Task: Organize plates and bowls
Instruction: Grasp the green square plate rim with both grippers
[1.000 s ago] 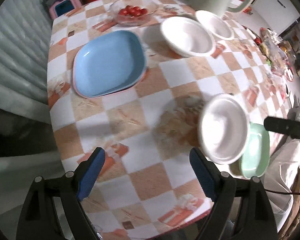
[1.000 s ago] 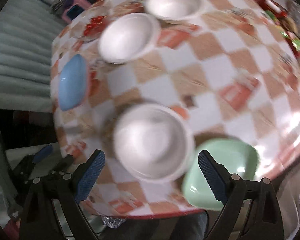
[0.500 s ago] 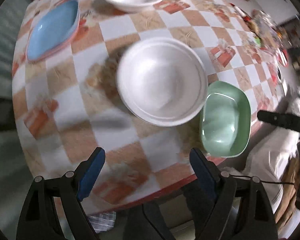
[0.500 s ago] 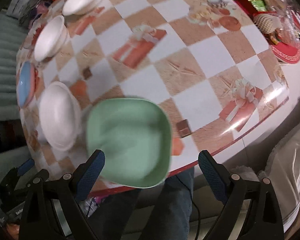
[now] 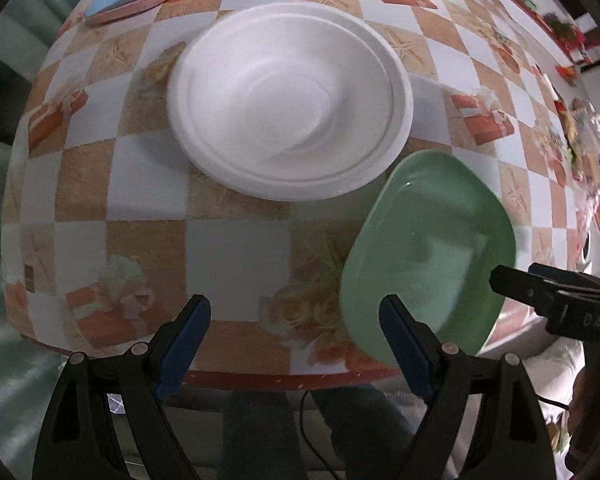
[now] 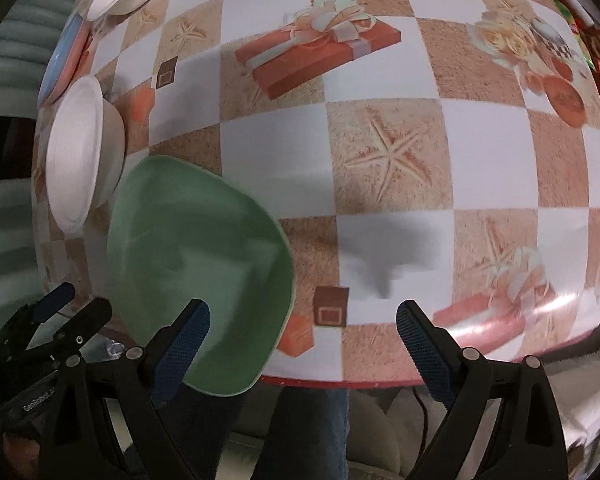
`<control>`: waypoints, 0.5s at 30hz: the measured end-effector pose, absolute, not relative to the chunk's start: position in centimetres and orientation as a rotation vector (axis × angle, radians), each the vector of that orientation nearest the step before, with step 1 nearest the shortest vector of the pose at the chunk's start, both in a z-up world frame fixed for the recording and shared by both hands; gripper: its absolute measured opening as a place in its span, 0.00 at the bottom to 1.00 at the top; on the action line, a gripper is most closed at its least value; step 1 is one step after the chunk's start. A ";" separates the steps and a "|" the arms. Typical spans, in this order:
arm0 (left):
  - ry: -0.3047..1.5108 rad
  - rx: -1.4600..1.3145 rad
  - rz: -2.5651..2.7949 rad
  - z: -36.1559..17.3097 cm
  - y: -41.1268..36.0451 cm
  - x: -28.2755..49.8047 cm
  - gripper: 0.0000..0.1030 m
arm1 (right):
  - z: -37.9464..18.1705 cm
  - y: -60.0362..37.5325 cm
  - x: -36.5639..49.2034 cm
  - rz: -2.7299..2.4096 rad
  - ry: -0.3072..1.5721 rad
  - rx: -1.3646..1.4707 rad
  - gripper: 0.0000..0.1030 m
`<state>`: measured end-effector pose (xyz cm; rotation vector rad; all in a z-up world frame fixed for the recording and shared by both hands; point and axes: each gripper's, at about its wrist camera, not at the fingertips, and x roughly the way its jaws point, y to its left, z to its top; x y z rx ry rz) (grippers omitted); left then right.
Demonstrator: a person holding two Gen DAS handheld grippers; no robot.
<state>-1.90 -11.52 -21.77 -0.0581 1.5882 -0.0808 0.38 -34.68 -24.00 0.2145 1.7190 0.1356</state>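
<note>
Bare tablecloth [image 6: 380,160] right of green plate [image 6: 196,264]; white bowl [image 5: 288,100] just beside.

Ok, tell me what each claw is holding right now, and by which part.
Nothing. The left claw and right claw both stand open over the table edge. The green plate lies by them, ungripped.

I'm working in a home dining spot: a table [image 5: 236,240] under a gift-print checked oilcloth, bowls [image 5: 290,96] and plates [image 5: 428,256] near its edge.
</note>
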 end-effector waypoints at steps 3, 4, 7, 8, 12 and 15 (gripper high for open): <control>1.596 -0.069 -0.067 -22.8 -12.2 -1.9 0.86 | -23.7 -34.3 2.0 0.158 1.691 0.152 0.93; 1.599 -0.069 -0.061 -23.0 -12.4 -1.9 0.86 | -23.7 -34.2 2.4 0.167 1.684 0.133 0.93; 1.607 -0.104 -0.034 -23.7 -12.6 -1.8 0.86 | -23.9 -33.5 3.8 0.214 1.669 0.045 0.93; 1.611 -0.116 -0.028 -24.0 -12.7 -1.8 0.86 | -24.0 -33.1 4.0 0.232 1.667 0.022 0.93; 1.623 -0.133 -0.022 -24.7 -12.8 -2.2 0.86 | -24.2 -32.2 4.2 0.273 1.675 0.028 0.92; 1.617 -0.131 -0.024 -24.8 -12.7 -2.4 0.86 | -24.6 -31.4 3.7 0.302 1.684 0.026 0.90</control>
